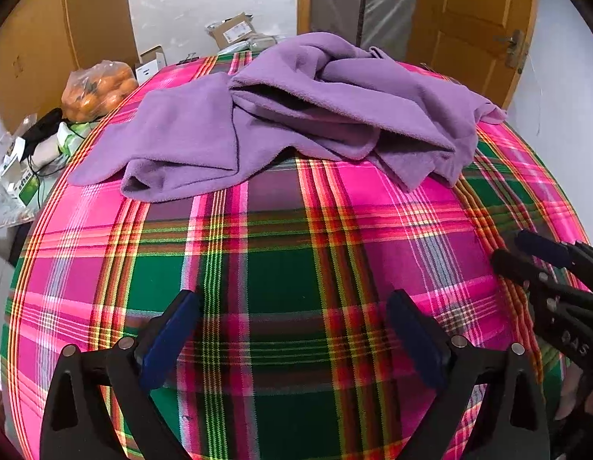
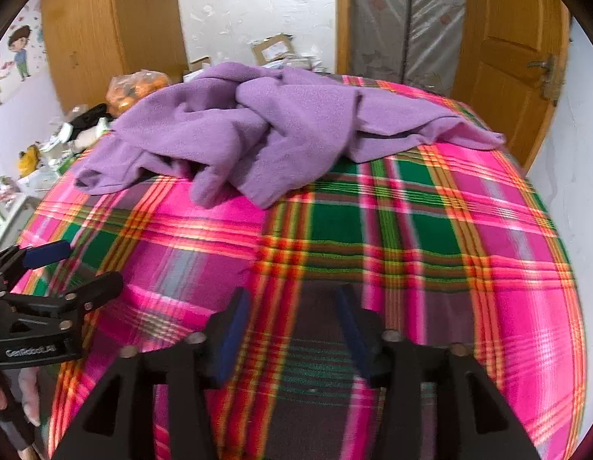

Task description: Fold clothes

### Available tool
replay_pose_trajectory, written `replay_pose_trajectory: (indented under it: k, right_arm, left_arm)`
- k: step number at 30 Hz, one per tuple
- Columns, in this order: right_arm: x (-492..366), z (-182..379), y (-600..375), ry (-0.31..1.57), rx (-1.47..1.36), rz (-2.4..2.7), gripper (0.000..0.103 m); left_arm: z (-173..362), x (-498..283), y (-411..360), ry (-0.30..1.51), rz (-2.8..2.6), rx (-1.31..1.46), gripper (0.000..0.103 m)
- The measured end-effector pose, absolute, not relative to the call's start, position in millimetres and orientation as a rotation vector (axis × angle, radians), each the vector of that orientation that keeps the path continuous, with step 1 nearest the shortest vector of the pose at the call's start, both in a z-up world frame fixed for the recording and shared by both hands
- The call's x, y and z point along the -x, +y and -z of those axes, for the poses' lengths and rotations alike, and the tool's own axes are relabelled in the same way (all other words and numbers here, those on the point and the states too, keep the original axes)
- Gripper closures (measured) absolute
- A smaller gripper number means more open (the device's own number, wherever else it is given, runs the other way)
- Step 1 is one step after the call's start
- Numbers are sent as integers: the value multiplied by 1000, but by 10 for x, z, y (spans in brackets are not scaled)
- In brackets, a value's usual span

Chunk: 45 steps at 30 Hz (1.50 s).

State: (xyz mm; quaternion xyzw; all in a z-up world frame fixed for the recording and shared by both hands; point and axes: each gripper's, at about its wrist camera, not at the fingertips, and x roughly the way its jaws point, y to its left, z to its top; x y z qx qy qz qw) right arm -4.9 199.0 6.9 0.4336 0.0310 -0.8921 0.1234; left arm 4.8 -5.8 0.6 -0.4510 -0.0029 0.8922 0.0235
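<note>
Plaid cover [image 1: 296,268]: pink and green, stretched over the work surface, bare beneath both grippers.

Garment [image 1: 289,115]: purple fleece, found at the far side of the cover, well ahead of both grippers. It is seen crumpled, with layers bunched and twisted over one another and one flat tongue spread toward the left edge. No squared fold is shown; as judged from these views, the folding is not done and the spreading, smoothing and folding are left.

Left gripper [image 1: 292,329]: fingers held wide apart, nothing between them, poised over bare cover near the front edge.

Right gripper [image 2: 292,326]: fingers likewise parted and empty, poised over bare cover just right of the left one; each is caught at the edge of the other's view. The garment [image 2: 266,126] is touched by neither.

Background: wooden doors [image 1: 469,19] behind the surface; bag of oranges [image 1: 97,92], boxes [image 1: 235,30] and small clutter beyond the left edge.

Not made out: the kind of garment, since sleeves, collar and hems are lost in the bunching; its far edge, hidden behind its own bulk; the right wrist view is blurred near the fingers; the hands holding the grippers are cut off at the frame edges.
</note>
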Motion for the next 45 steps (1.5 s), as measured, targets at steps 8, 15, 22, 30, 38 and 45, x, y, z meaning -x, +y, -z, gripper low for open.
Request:
replay_pose_trajectory:
  k: [8,15,22,30,38,45]
  right_arm:
    - [45,-46,1848,163,-1274,2586,20]
    - [98,-81,1923,110,-1277,2606,27]
    - [366,-118,2087,-22,-1288,2633,33]
    - [723,-193,2120,-183,-1286,2615,36]
    - [1022,-134,2099,-334,-1306,2586,40]
    - [1160,-105,2086,-351,-1304,2576,96]
  left_arm:
    - [-4,-2,-116,-12,-2761,1392,5]
    - [-7,44,-168,-19,-2773,1395,4]
    - [-5,83,-178,-19,-2784,1397,4]
    - [1,113,-164,-21,-2788,1401,4]
    - [-1,120,-177,-21,-2788,1404,4]
    - [-20,95,-177,-39,-2784,1389,4]
